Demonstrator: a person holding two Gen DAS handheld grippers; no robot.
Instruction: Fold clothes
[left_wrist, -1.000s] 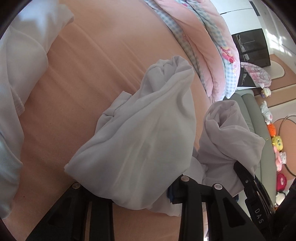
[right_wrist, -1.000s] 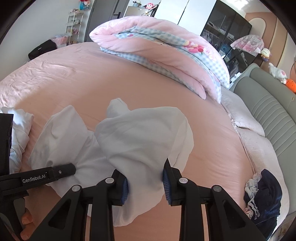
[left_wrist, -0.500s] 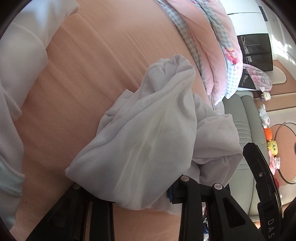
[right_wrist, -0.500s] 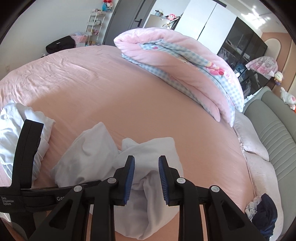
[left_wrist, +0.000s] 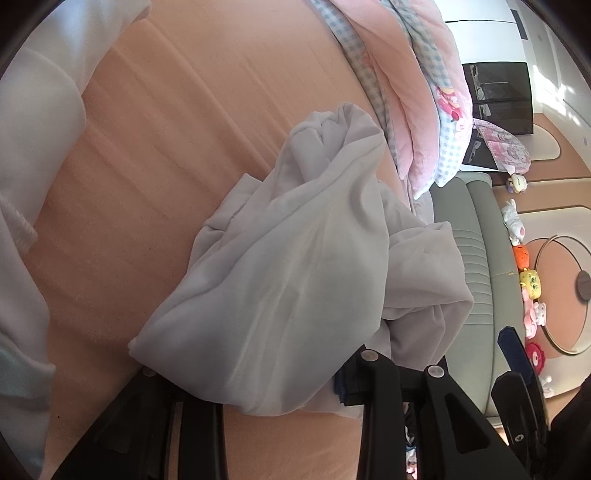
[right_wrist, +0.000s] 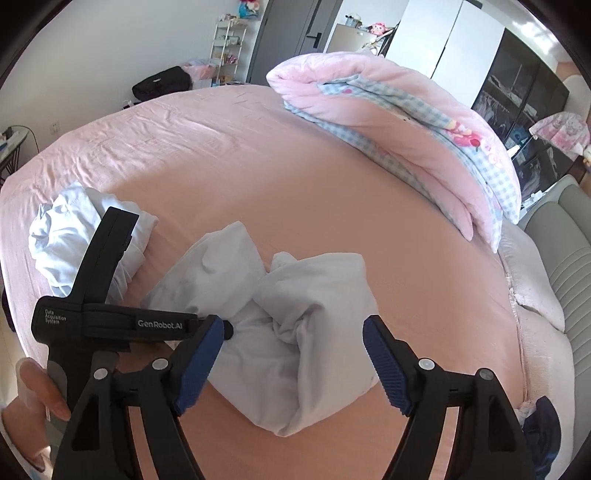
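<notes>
- The white garment (right_wrist: 295, 325) lies bunched on the pink bedsheet (right_wrist: 258, 177), near the bed's front edge, in two puffed lobes joined at a twisted waist; it is crumpled, not yet a flat fold.
- In the left wrist view the same cloth (left_wrist: 288, 266) drapes over and between the fingers, so the left gripper (left_wrist: 258, 391) is clenched on one edge of the garment; the right wrist view shows its tip buried in the cloth at the waist.
- The right gripper (right_wrist: 293, 362) has its jaws opening: the blue pads (right_wrist: 388, 365) stand wide apart, above the cloth, pressing on nothing. Its side of the garment rests free on the sheet.
- Judged from this, the step in hand is a release after bringing one part over the other, with the left side serving as anchor.
- The next move probably calls for the right gripper to find a fresh edge or corner of the near lobe, close on a single layer, and pull it out so the cloth flattens before another fold.
- The risk is pinching several layers at the twist, which would drag the whole bundle.
- Further out: another pile of white clothes (right_wrist: 74, 236) lies to the left, behind the left gripper's body; a folded pink and checked quilt (right_wrist: 406, 122) sits at the far right of the bed; a dark garment (right_wrist: 543, 424) lies at the right edge by the grey-green sofa (right_wrist: 565, 266).
- A person's hand (right_wrist: 40, 387) holds the left gripper's handle at the lower left.
</notes>
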